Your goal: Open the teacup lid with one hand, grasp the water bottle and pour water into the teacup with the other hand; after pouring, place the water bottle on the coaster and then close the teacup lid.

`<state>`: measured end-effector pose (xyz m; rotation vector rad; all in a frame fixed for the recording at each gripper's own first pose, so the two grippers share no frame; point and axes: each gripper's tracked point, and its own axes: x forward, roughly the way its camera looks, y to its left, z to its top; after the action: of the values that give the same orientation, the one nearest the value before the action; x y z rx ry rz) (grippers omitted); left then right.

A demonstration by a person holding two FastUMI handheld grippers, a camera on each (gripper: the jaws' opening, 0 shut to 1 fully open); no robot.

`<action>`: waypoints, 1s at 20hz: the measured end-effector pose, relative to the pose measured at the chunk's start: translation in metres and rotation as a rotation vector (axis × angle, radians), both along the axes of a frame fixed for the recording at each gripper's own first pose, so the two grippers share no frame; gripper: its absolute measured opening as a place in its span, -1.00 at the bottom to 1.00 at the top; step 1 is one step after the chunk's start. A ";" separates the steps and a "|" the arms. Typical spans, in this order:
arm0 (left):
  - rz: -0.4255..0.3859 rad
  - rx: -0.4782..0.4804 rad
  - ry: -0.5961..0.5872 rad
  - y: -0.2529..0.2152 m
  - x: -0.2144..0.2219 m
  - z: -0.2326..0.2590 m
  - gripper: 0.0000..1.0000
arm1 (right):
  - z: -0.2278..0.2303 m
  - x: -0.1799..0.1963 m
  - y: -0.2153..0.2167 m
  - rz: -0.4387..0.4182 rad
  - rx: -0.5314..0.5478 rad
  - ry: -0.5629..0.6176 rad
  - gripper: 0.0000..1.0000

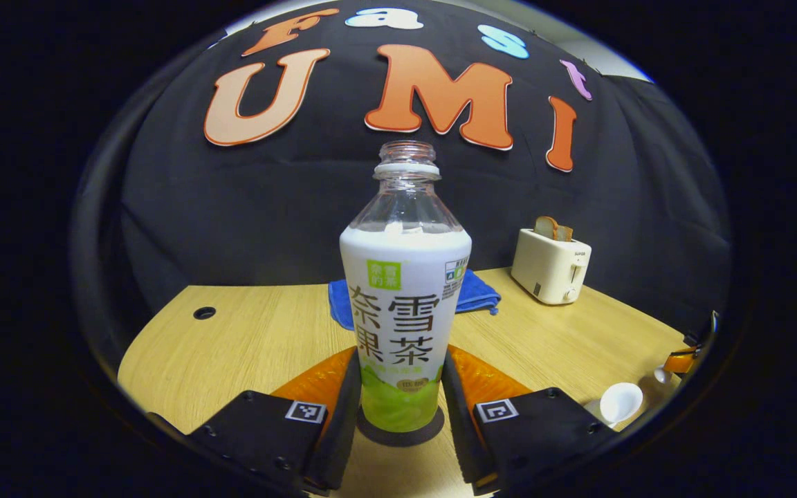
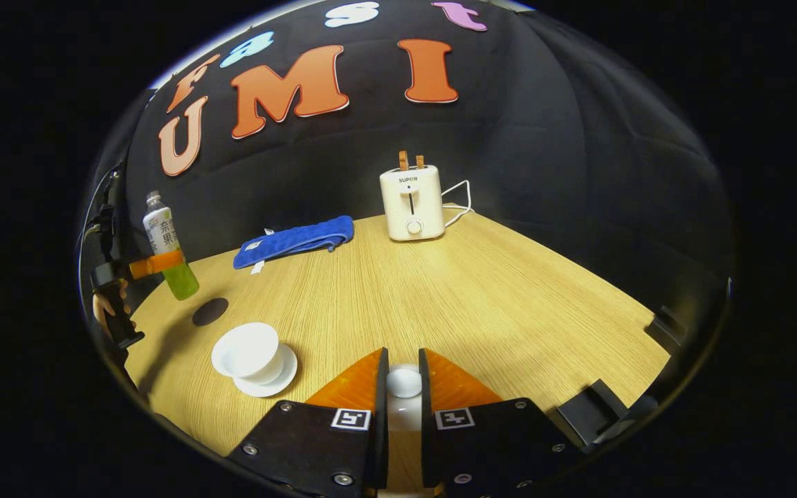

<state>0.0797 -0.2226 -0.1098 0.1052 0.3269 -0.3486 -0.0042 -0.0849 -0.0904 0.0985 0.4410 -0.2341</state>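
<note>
The uncapped water bottle [image 1: 405, 304] stands upright between my left gripper's [image 1: 400, 373] fingers, which are shut on its lower half. A dark round coaster [image 1: 433, 430] shows just under and behind its base. From the right gripper view, the bottle [image 2: 163, 242] hangs a little above the table, up and to the left of the coaster [image 2: 209, 311]. The white teacup [image 2: 246, 349] sits uncovered on its saucer [image 2: 286, 377]. My right gripper [image 2: 404, 384] is shut on the knob of the white lid [image 2: 404, 413], held off to the cup's right.
A white toaster [image 2: 411, 202] with bread slices stands at the back of the wooden table [image 2: 509, 304]. A folded blue towel [image 2: 295, 241] lies left of it. A hand [image 2: 104, 308] grips the left gripper's handle at the table's left edge.
</note>
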 end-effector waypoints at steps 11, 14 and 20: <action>-0.008 -0.026 0.063 -0.004 -0.004 -0.016 0.29 | -0.009 0.005 -0.001 -0.009 -0.001 0.028 -0.61; -0.016 -0.020 0.050 -0.004 -0.003 -0.015 0.24 | -0.011 0.006 0.002 -0.002 0.005 0.033 -0.60; -0.025 -0.005 0.025 -0.001 -0.002 -0.014 0.31 | -0.014 0.005 0.004 0.000 0.009 0.037 -0.61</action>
<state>0.0774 -0.2238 -0.1242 0.1005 0.3501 -0.3755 0.0007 -0.0808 -0.1045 0.1028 0.4793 -0.2344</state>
